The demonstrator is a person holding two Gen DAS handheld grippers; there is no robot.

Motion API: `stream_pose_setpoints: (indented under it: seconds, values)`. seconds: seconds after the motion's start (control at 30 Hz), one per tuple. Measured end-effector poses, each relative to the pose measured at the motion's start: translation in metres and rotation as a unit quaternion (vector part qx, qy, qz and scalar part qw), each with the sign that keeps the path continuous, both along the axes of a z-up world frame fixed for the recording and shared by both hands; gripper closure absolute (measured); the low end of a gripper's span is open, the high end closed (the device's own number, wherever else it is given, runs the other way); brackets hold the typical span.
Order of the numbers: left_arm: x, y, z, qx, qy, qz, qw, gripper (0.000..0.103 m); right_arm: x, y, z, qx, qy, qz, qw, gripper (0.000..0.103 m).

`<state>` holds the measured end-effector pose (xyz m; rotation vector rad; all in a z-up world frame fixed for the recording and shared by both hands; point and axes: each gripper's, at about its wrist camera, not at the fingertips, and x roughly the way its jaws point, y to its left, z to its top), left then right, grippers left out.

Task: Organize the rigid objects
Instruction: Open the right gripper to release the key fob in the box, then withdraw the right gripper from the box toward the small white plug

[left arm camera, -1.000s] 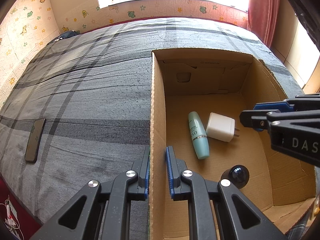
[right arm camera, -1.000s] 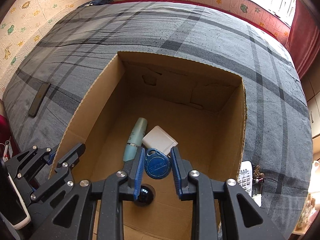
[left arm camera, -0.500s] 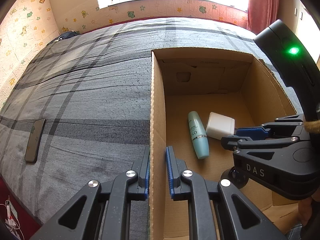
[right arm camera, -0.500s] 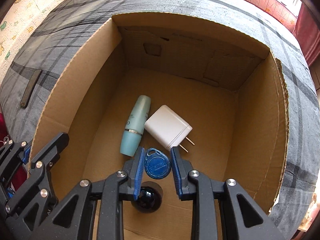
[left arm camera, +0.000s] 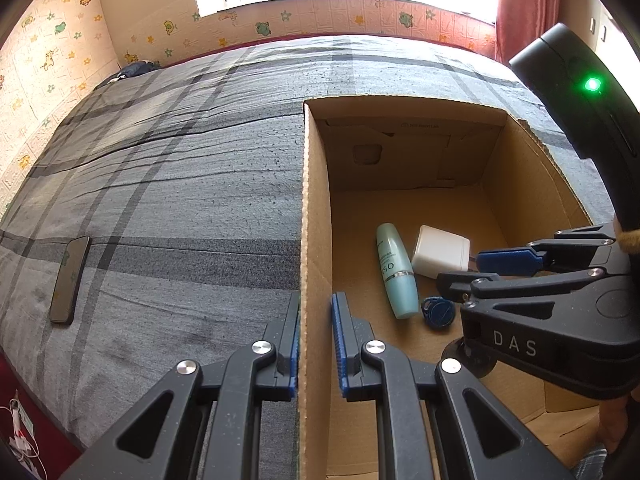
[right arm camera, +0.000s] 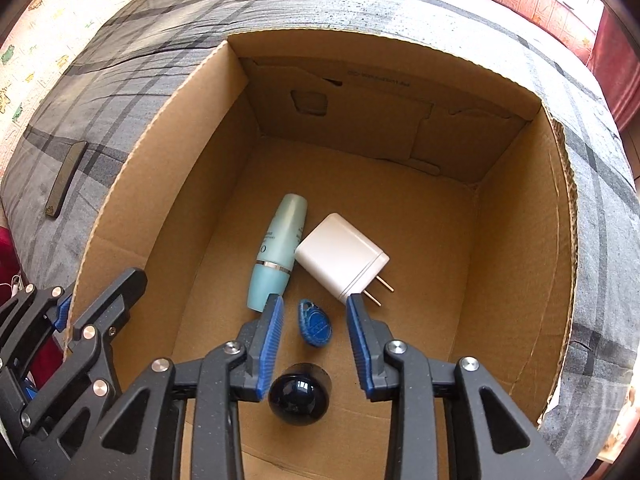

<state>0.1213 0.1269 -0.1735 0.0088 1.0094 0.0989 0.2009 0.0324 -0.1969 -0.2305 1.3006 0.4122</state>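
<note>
An open cardboard box [right arm camera: 520, 240] stands on the grey plaid bed. On its floor lie a teal bottle [right arm camera: 276, 256], a white plug charger [right arm camera: 342, 258], a dark blue round knob [right arm camera: 299, 394] and a small blue key fob [right arm camera: 315, 323]. My right gripper [right arm camera: 315, 304] hangs inside the box just above the fob. Its jaws are opening; the fob lies loose between them and the pads do not touch it. My left gripper [left arm camera: 316, 340] is shut on the box's left wall [left arm camera: 316, 200]. From there the bottle [left arm camera: 394, 270], charger [left arm camera: 440, 252], fob [left arm camera: 439, 312] and right gripper [left arm camera: 476, 270] all show.
A dark phone [left arm camera: 70, 280] lies flat on the bed [left arm camera: 180, 208] left of the box. Patterned walls and a bright window bound the bed's far side, with a red curtain [left arm camera: 524, 4] at the right. White cables [left arm camera: 20, 432] lie at the bed's lower left edge.
My right gripper has sunk into the box with the blue fob, then spread its jaws. The fob now lies on the box floor. The left gripper has kept still on the wall.
</note>
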Motion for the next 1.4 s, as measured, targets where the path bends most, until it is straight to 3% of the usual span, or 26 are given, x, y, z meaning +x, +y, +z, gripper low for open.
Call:
stream_pose_setpoints:
  seconds: [0.07,0.37,0.57,0.73,0.9,1.2,1.4]
  values:
    - [0.000,0.000,0.000,-0.001,0.000,0.000,1.0000,0.088,0.000,0.000,0.002,0.002,-0.005,-0.003,1.000,0.053]
    - [0.000,0.001,0.000,-0.002,0.000,0.000,1.0000,0.088,-0.004,-0.001,0.020,0.004,-0.024,-0.005,1.000,0.054]
    - [0.001,0.001,0.000,0.000,0.001,0.000,1.0000,0.088,-0.013,-0.004,0.042,0.006,-0.046,-0.004,0.999,0.053]
    - [0.001,0.000,0.001,0.000,0.001,0.000,1.0000,0.088,-0.020,-0.011,0.063,0.011,-0.062,-0.005,0.998,0.047]
    - [0.000,0.000,0.001,0.001,0.002,0.000,1.0000,0.088,-0.025,-0.023,0.086,0.016,-0.088,-0.014,0.996,0.027]
    - [0.000,0.000,0.001,0.002,0.002,-0.001,1.0000,0.088,-0.030,-0.059,0.115,0.025,-0.115,-0.036,0.992,0.003]
    - [0.001,-0.001,0.001,0.002,0.003,-0.001,1.0000,0.088,-0.032,-0.084,0.129,0.018,-0.132,-0.048,0.990,0.000]
